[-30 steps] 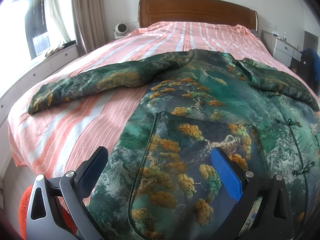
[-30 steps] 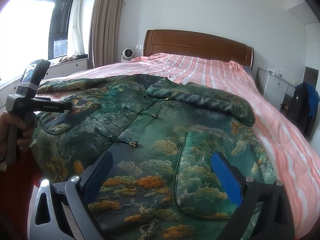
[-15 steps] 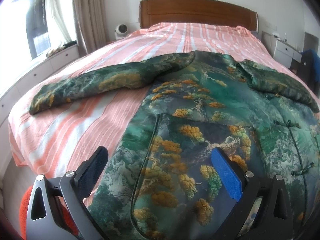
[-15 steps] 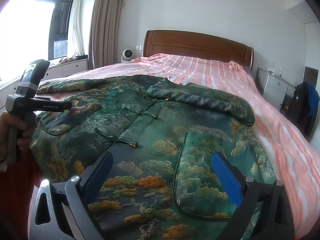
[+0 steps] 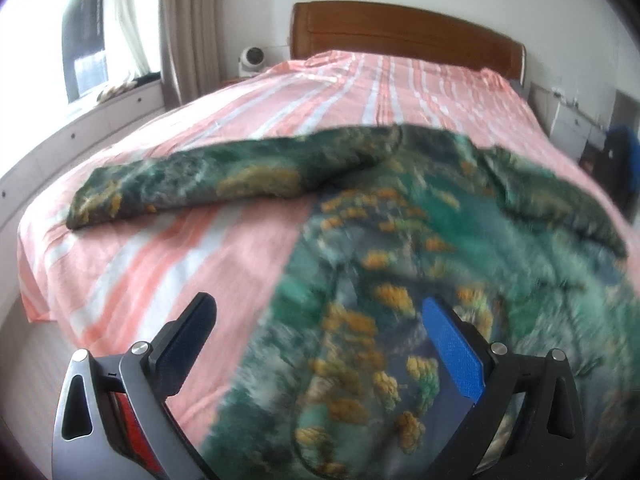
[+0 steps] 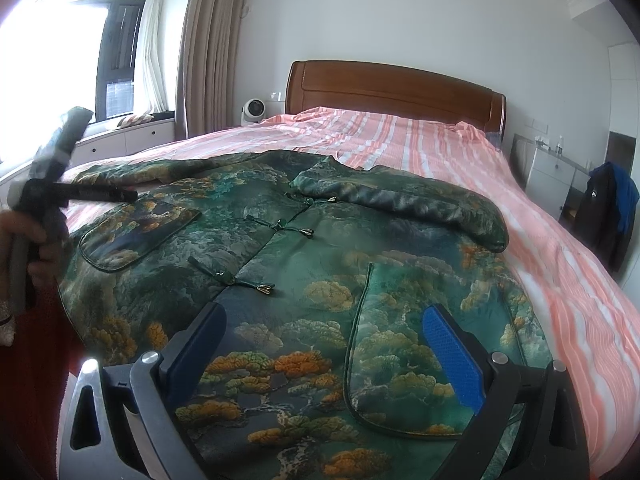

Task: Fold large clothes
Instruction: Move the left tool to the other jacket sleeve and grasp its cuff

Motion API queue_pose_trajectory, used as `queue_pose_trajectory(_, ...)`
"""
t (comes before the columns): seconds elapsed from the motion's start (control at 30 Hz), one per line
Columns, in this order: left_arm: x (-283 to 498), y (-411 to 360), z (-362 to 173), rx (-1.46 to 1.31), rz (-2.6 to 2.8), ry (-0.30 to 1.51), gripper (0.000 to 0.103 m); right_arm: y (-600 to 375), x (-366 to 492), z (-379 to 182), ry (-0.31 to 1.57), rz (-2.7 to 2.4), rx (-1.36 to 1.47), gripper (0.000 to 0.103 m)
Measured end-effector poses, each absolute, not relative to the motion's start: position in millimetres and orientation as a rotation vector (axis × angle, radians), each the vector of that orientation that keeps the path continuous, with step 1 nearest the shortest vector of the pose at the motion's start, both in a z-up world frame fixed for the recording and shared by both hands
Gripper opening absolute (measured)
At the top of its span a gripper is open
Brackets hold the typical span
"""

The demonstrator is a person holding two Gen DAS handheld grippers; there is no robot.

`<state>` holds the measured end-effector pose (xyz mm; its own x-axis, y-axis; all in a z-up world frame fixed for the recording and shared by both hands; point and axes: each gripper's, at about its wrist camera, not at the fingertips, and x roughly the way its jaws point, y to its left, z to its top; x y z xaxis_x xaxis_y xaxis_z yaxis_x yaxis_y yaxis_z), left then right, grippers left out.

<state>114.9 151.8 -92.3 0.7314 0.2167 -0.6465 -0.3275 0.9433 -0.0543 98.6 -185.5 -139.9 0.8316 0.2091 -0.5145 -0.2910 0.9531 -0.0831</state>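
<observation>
We are at the very start of the fold: the green brocade jacket (image 6: 320,264) lies spread face up on the striped bedsheet (image 6: 420,148), frog buttons (image 6: 264,289) fastened, nothing folded over yet. Its one sleeve (image 5: 224,184) stretches out across the sheet; the other sleeve (image 6: 408,200) lies angled along the far shoulder. Our left gripper (image 5: 320,344) hangs with jaws wide apart over the hem edge, holding nothing; that view is blurred. Our right gripper (image 6: 324,348) is likewise spread and empty above the lower front, near the patch pocket (image 6: 404,360). Next, we judge, each gripper must pinch an edge or sleeve and carry it inward. Whether the pockets hold anything we cannot tell; no other containers show.
</observation>
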Motion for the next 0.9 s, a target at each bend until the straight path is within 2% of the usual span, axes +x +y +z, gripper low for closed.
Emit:
queue_pose_trajectory(0.1, 109, 174, -61, -0.148, 0.321, 0.651, 0.103, -187, 98, -139, 0.523, 0.264, -0.156, 0.098)
queue_pose_trajectory(0.23, 100, 208, -13, 0.035, 0.453, 0.606, 0.103, -188, 99, -138, 0.522, 0.264, -0.148, 0.098)
queue_pose_trajectory(0.37, 98, 242, 5, 0.207, 0.623, 0.662, 0.103, -188, 100, -137, 0.522, 0.266, -0.139, 0.098)
queue_pose_trajectory(0.47, 96, 268, -2, 0.197, 0.655, 0.706, 0.103, -188, 100, -138, 0.526, 0.266, -0.140, 0.098)
queue_pose_trajectory(0.7, 101, 274, -61, 0.036, 0.540, 0.827, 0.103, -184, 100, -141, 0.539, 0.265, -0.156, 0.098)
queue_pose_trajectory(0.9, 118, 288, -83, -0.281, 0.403, 0.823, 0.103, -185, 100, -141, 0.538, 0.264, -0.155, 0.098)
